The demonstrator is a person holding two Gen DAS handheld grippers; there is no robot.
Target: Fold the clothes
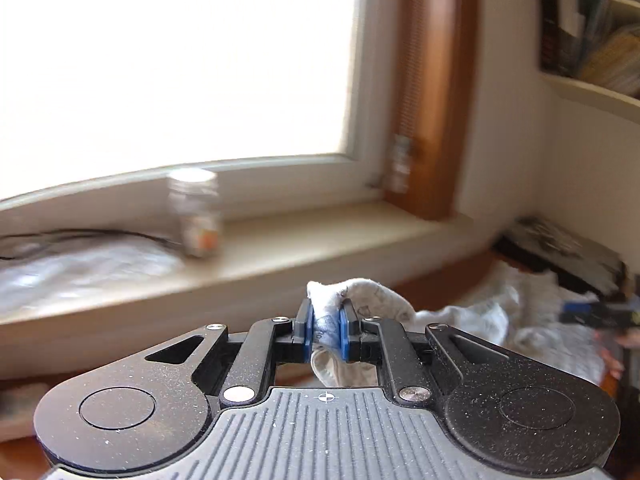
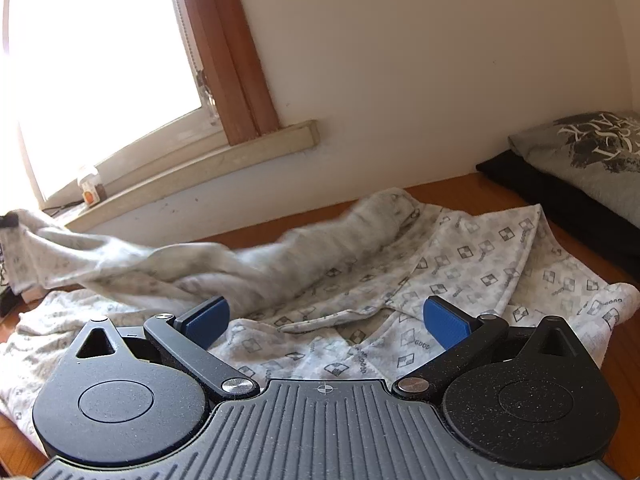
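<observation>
On brown wooden tabletop: white patterned cotton garment spread crumpled, one end lifted toward window. Left gripper clenched on bunched garment edge, blue pads pinching cloth. Right gripper released, jaws wide, hovering over garment middle. Grey printed pillow at far right; small jar on windowsill.

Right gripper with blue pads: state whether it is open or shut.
Open. The right gripper has its blue pads spread wide, with the white patterned garment lying untouched below.
</observation>
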